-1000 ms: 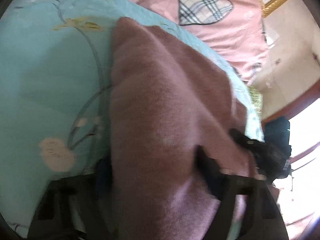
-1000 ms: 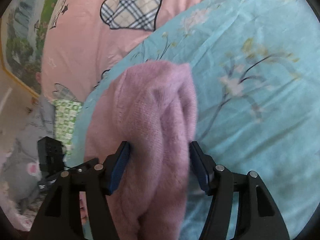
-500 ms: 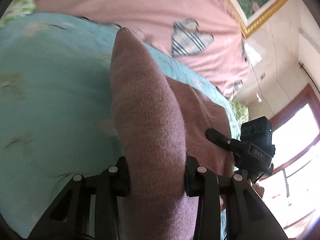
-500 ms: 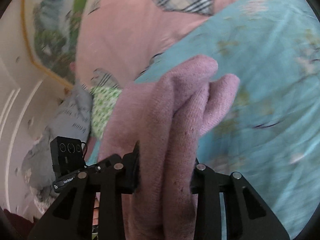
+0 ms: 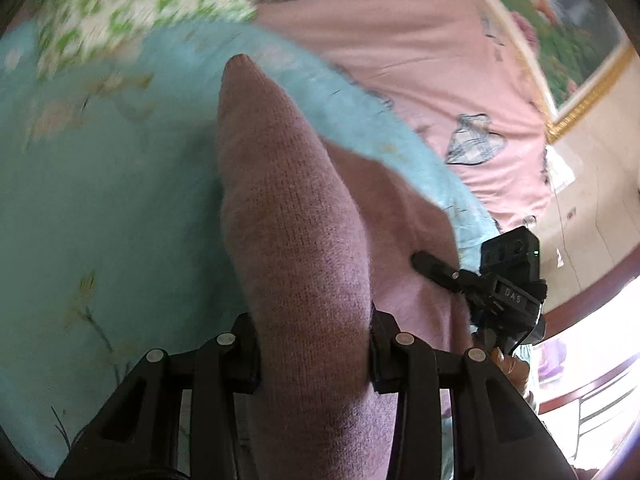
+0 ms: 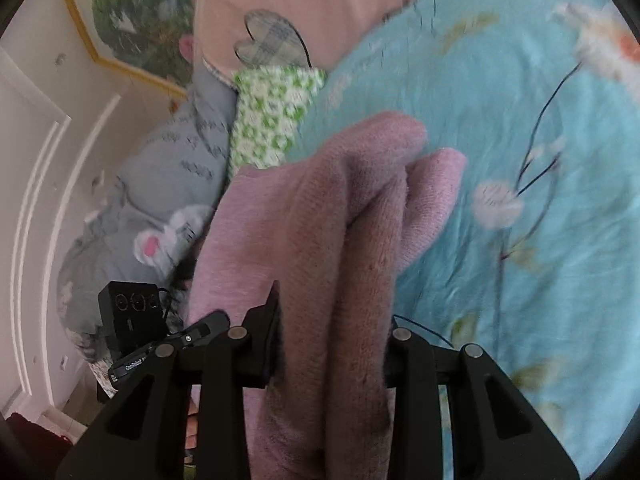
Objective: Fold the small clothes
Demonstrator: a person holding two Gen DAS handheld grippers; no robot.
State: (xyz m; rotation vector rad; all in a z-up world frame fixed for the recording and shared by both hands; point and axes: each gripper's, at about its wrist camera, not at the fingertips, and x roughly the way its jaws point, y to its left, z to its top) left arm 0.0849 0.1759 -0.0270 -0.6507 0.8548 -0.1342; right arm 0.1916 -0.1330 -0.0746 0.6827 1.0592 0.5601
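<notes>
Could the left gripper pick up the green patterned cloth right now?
Probably not: the left gripper is shut on the pink knit garment, and the green patterned cloth lies beyond it across the blue blanket.

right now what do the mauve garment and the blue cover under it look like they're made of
Mauve garment: looks like soft knit, maybe wool or acrylic; fine rows of stitches and a fuzzy nap show where it bunches. In the right wrist view the same fuzz shows.
Blue cover: seems a thin woven or brushed fabric, matte, with a printed flower pattern; blur leaves the weave unclear.
</notes>
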